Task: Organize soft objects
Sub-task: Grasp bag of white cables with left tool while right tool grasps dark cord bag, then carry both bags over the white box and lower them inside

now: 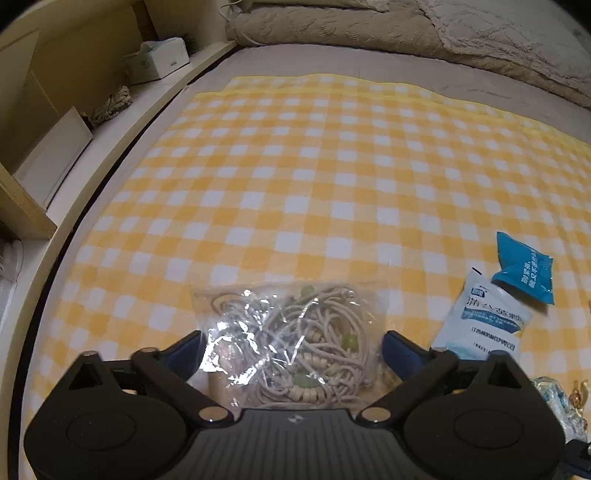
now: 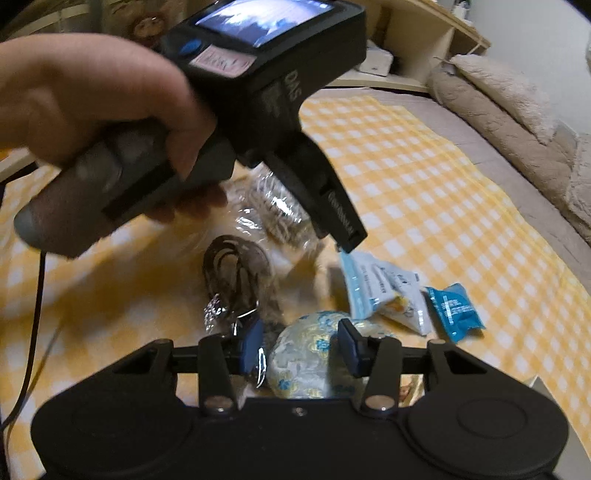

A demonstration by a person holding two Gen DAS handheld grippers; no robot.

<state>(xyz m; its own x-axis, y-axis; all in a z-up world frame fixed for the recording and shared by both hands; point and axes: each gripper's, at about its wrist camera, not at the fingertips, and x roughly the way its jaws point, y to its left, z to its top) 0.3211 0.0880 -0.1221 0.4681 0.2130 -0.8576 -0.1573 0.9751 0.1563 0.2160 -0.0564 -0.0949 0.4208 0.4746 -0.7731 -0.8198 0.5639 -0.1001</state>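
We see the left gripper [image 1: 291,350] angled down over a clear crinkly plastic bag of beige cord with pale green beads [image 1: 291,339], lying on the yellow-and-white checked cloth [image 1: 314,166] that covers the bed. Its blue-padded fingers [image 1: 397,350] stand spread wide, one at 9 o'clock and one at 3 o'clock of the bag – the bag sits between them, and we cannot tell whether the pads touch the plastic. From the bag, a white-and-pale-blue printed sachet [image 1: 487,325] lies at 3 o'clock, and a small bright blue foil packet [image 1: 524,267] just beyond it, at about 2 o'clock. In the right wrist view the right gripper [image 2: 301,347] has its fingers partly closed around a rounded pouch of pale fabric with blue and yellow flowers [image 2: 303,358]; the pads sit right against its sides, looks like a pinch. A person's hand [image 2: 96,99] holds the left gripper's grey handle at 10 o'clock of that view. From the flowered pouch, a dark brown coiled strap with a metal clasp [image 2: 232,269] lies at 11 o'clock, the sachet at 1 o'clock, the blue packet at 2 o'clock – all on the cloth. A beige fluffy blanket [image 1: 406,29] is bunched along the far edge of the bed at 12 o'clock.
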